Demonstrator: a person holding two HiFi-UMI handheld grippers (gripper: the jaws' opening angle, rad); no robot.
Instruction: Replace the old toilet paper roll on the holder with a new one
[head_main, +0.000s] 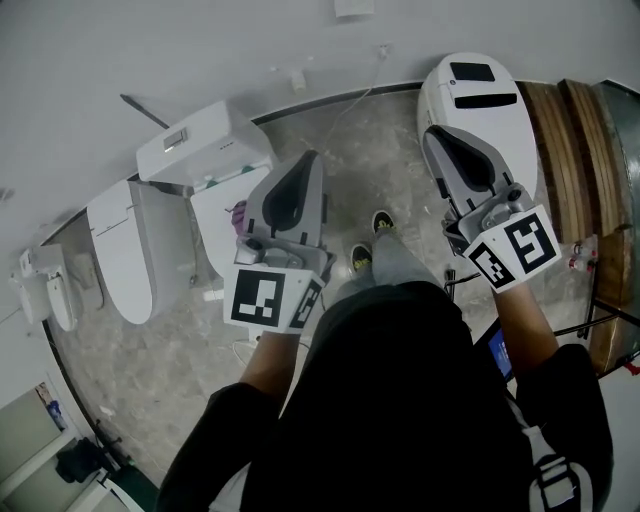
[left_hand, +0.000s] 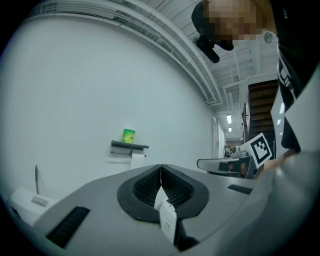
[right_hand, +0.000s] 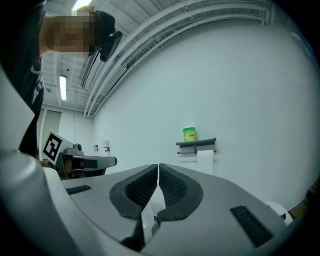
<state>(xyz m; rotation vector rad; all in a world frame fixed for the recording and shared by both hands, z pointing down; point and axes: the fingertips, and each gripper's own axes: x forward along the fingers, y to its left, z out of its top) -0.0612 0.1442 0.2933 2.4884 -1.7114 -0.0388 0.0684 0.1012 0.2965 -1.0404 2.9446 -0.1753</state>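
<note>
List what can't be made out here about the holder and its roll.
- Toilet paper roll: too small in both gripper views to judge how much paper remains.
- Green container on the holder: label too small to read.
- Head view: holder and roll fall outside the frame.

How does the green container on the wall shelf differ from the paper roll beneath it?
The green container stands on top of the shelf; the paper roll hangs below it. The container is bright green, the roll white. Both belong to one wall fixture.
</note>
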